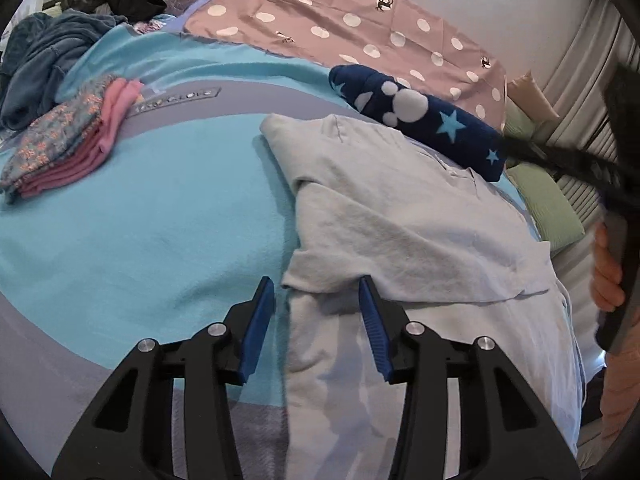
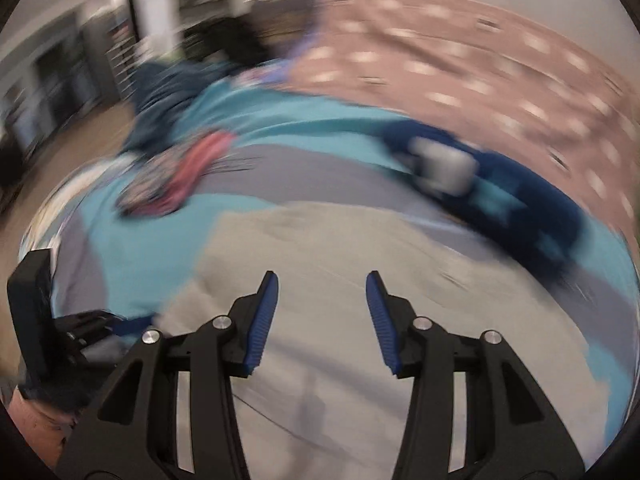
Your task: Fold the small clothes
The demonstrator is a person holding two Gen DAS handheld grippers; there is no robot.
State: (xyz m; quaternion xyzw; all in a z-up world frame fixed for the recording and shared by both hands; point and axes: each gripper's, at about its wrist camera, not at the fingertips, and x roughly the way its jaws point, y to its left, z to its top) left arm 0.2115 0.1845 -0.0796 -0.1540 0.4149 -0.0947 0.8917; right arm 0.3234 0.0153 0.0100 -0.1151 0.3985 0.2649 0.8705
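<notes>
A pale grey garment [image 1: 408, 220] lies partly folded on the turquoise blanket [image 1: 140, 240], its upper part doubled over the lower. My left gripper [image 1: 318, 286] is open, its jaws straddling the garment's left edge at the fold. The right wrist view is motion-blurred; my right gripper [image 2: 322, 280] is open and empty above the same grey garment [image 2: 320, 248]. The right gripper's body [image 1: 618, 208] shows at the right edge of the left wrist view. A stack of folded pink and floral clothes [image 1: 68, 140] sits at the left.
A navy garment with stars and white shapes [image 1: 420, 120] lies beyond the grey one. A dusty-pink spotted sheet [image 1: 340, 20] covers the back. A pile of dark blue and black clothes [image 1: 60, 40] sits far left. Green cushions [image 1: 548, 204] lie at the right.
</notes>
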